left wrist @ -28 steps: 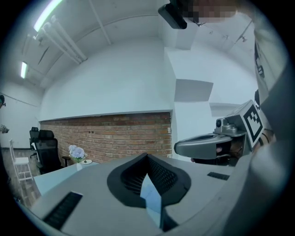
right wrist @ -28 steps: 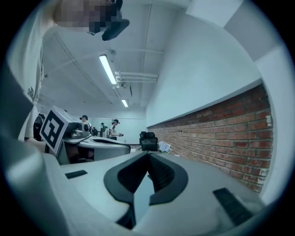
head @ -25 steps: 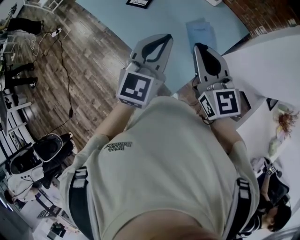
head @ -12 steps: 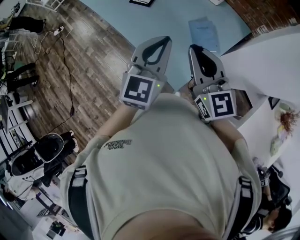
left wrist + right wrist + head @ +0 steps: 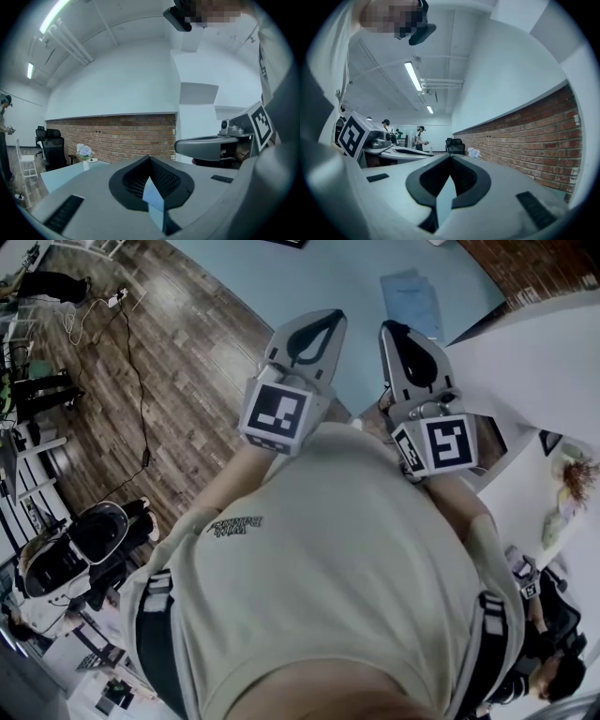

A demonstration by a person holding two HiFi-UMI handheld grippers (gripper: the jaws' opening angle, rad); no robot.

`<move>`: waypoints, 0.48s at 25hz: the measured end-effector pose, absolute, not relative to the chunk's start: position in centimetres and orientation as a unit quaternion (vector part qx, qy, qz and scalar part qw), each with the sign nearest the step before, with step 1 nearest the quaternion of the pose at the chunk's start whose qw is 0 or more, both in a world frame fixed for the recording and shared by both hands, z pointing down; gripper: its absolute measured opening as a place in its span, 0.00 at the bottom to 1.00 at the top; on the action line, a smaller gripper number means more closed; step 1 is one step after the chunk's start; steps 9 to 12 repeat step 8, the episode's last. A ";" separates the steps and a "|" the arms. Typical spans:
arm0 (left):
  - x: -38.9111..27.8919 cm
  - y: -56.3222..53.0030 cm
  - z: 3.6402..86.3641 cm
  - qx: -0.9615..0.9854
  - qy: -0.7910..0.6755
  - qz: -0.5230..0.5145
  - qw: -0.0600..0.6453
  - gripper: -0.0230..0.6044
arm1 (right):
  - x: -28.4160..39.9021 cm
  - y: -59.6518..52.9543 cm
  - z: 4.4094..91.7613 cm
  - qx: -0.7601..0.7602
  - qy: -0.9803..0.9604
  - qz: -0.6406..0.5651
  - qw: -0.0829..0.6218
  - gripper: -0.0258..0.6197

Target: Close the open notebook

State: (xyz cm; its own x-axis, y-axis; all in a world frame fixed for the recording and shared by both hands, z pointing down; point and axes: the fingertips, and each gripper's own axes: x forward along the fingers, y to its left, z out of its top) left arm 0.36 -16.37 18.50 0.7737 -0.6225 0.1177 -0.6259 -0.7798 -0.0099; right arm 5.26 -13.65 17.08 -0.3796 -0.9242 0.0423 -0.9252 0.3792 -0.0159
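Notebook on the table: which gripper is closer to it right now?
Right. The right gripper is just below the notebook in the head view; the left gripper sits farther left. Neither touches it.

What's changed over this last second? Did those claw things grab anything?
Nothing visibly moved, and nothing was grabbed or released. The left gripper and right gripper stay shut and empty at the person's chest; the notebook lies untouched on the table.
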 end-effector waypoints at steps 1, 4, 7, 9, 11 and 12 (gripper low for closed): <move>0.3 -16.4 18.6 0.942 -0.331 0.059 0.016 0.06 | 5.3 -13.7 17.1 0.557 -0.830 0.018 0.013 0.04; 0.3 -16.5 18.9 0.943 -0.328 0.054 0.016 0.06 | 5.3 -13.9 17.1 0.559 -0.829 0.016 0.014 0.04; 0.3 -16.5 18.9 0.945 -0.323 0.044 0.021 0.06 | 5.3 -14.1 17.5 0.562 -0.827 0.019 0.015 0.04; 0.2 -16.4 18.9 0.946 -0.322 0.041 0.023 0.06 | 5.3 -14.2 17.7 0.562 -0.827 0.021 0.015 0.04; 0.2 -16.4 18.9 0.946 -0.322 0.041 0.023 0.06 | 5.3 -14.2 17.7 0.562 -0.827 0.021 0.015 0.04; 0.2 -16.4 18.9 0.946 -0.322 0.041 0.023 0.06 | 5.3 -14.2 17.7 0.562 -0.827 0.021 0.015 0.04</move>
